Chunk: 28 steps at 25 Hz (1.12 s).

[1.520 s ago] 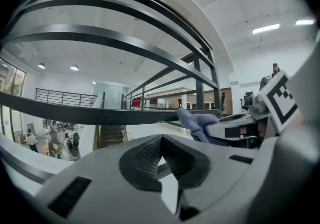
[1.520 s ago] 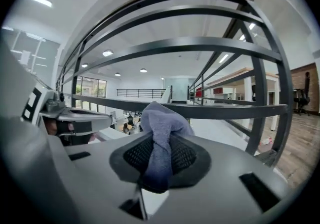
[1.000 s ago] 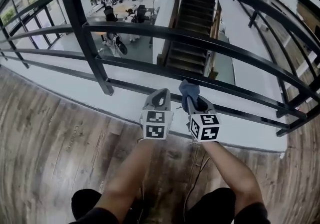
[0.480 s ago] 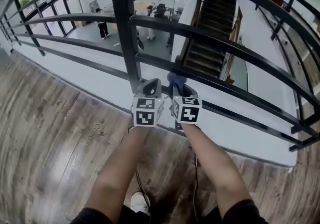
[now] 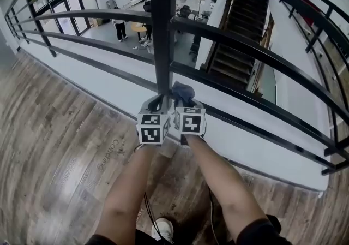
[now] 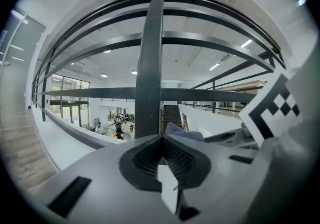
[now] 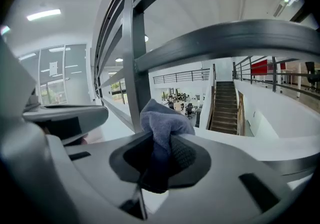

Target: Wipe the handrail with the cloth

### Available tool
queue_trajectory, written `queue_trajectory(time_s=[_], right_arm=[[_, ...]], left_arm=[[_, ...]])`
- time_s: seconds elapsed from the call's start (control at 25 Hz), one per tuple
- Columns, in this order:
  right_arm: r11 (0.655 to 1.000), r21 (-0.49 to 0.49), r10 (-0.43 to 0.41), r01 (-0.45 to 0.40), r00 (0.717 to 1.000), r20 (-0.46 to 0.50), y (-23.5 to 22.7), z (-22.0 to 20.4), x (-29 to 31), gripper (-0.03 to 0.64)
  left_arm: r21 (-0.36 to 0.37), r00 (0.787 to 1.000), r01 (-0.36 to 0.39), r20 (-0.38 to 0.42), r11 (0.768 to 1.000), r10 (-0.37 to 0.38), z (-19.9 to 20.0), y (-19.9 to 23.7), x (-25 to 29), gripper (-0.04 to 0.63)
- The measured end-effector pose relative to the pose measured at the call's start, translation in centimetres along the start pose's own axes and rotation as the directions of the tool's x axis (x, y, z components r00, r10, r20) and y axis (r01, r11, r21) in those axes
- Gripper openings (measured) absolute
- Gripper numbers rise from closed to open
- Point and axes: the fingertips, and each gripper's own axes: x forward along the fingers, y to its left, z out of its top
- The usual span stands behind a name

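A black metal handrail [image 5: 240, 47] with several horizontal bars and a thick upright post [image 5: 162, 31] runs across the head view. My right gripper [image 5: 182, 96] is shut on a blue-grey cloth [image 5: 182, 92], which bunches out of its jaws [image 7: 162, 123] just right of the post [image 7: 137, 68]. My left gripper [image 5: 156, 102] is shut with nothing in it, directly in front of the post's lower part [image 6: 150, 68]. The two grippers sit side by side, almost touching. The cloth [image 6: 182, 132] peeks into the left gripper view at the right.
Wooden plank floor [image 5: 49, 124] lies under me, ending at a white ledge [image 5: 109, 88] below the rail. Beyond the rail is a drop to a lower hall with a staircase [image 5: 234, 36] and people [image 5: 119, 28]. A cable [image 5: 147, 211] hangs between my legs.
I have shifted left along the rail: the post, formerly far left, now stands straight ahead of both grippers. The grippers have drawn closer together. The cloth stays held.
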Motion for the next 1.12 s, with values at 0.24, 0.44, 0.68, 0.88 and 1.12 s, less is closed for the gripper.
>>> queue_trajectory(time_s=[0.24,0.44,0.68,0.88,1.12], right_arm=[[0.999,-0.011,-0.045,0.044,0.996,-0.071,-1.0,-1.2,1.2,0.08],[0.996,-0.018,-0.09,0.089,0.991,-0.102,-4.0,-2.4,0.8,0.08],[0.993,-0.014,-0.12,0.119,0.988,-0.096,-6.7,-3.4,-1.1,0.08],[0.988,0.01,-0.154,0.156,0.985,-0.083,-9.8,-4.1,-3.6,0.08],[0.977,0.053,-0.203,0.208,0.975,-0.088,-15.1,-5.3,-7.5,0.08]], left_arm=[[-0.02,1.0,-0.004,-0.002,1.0,0.004,-0.6,0.7,0.6,0.002],[-0.003,1.0,0.01,-0.003,1.0,-0.01,-0.3,-0.8,1.4,0.002],[0.023,0.999,0.023,-0.022,0.999,-0.023,-0.7,-3.0,2.0,0.002],[0.056,0.998,0.05,-0.038,0.997,-0.048,-0.7,-5.8,2.5,0.002],[0.132,0.994,0.107,-0.014,0.986,-0.106,0.7,-11.4,3.7,0.002]])
